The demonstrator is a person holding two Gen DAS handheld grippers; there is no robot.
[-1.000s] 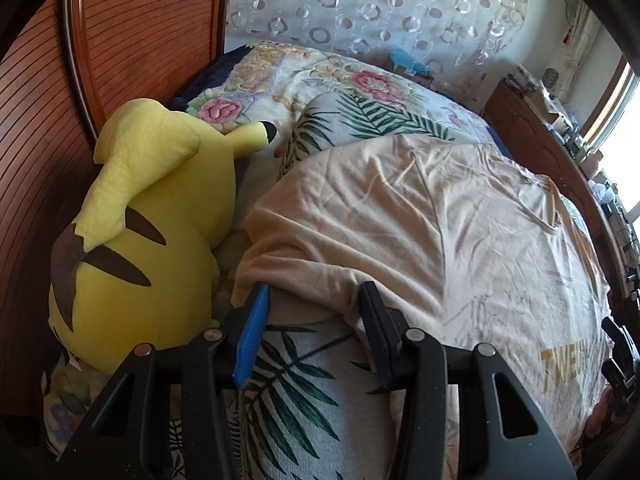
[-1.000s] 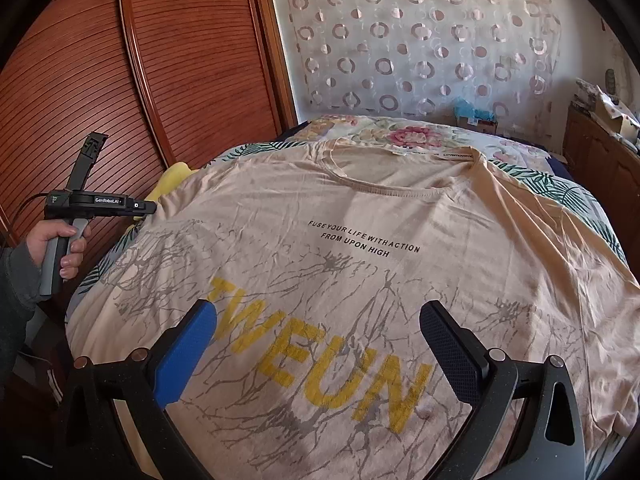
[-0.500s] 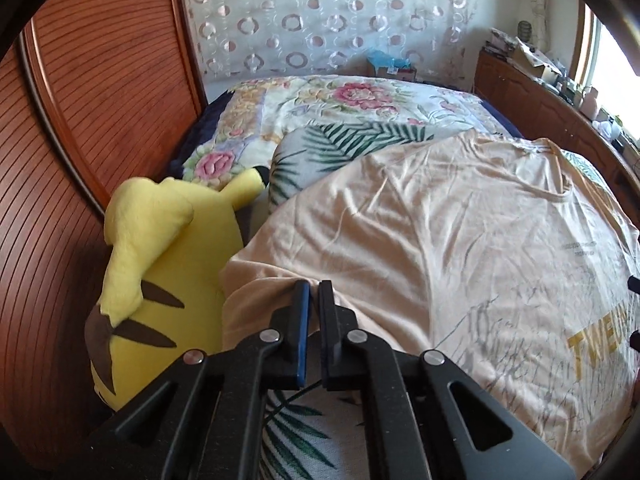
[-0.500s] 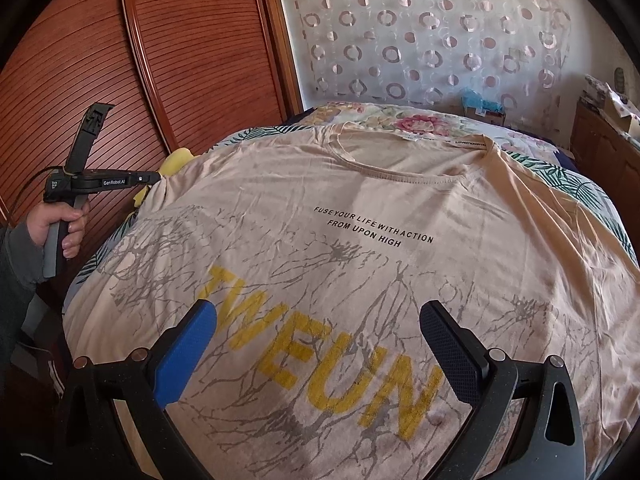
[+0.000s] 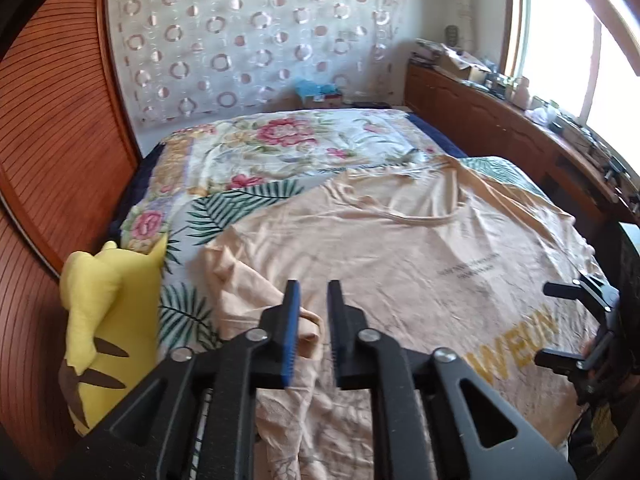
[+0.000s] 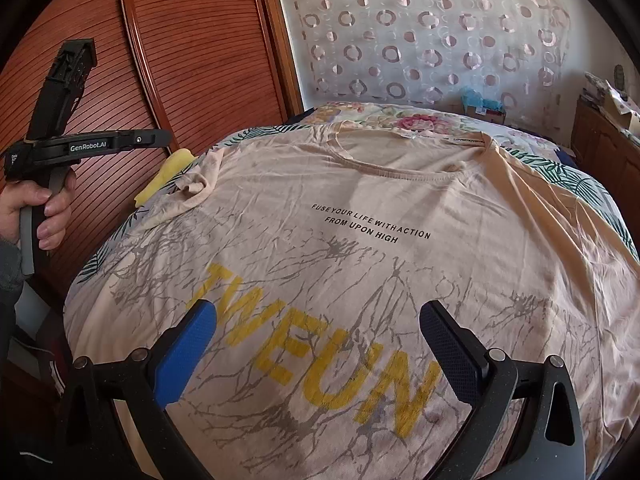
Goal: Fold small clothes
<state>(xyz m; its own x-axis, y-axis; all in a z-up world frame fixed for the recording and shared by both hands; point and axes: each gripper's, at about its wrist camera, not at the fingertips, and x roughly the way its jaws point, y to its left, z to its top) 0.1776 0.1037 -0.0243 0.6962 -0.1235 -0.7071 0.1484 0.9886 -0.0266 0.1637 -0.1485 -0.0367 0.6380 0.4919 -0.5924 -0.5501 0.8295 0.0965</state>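
Left tool (image 5: 312, 288) raised over T-shirt (image 5: 400, 264), empty

Beige T-shirt (image 6: 400, 208) with yellow lettering; floral bedspread (image 5: 280, 140); yellow plush (image 5: 108, 312), brown stripes.

Daylight pours through a window (image 5: 600, 64) at the right of the left wrist view, blown out to white and leaving that frame hazy and slightly motion-blurred. The right wrist view is sharper, evenly lit, with soft shadows. Fisheye distortion bends both frames, whose corners fall black.
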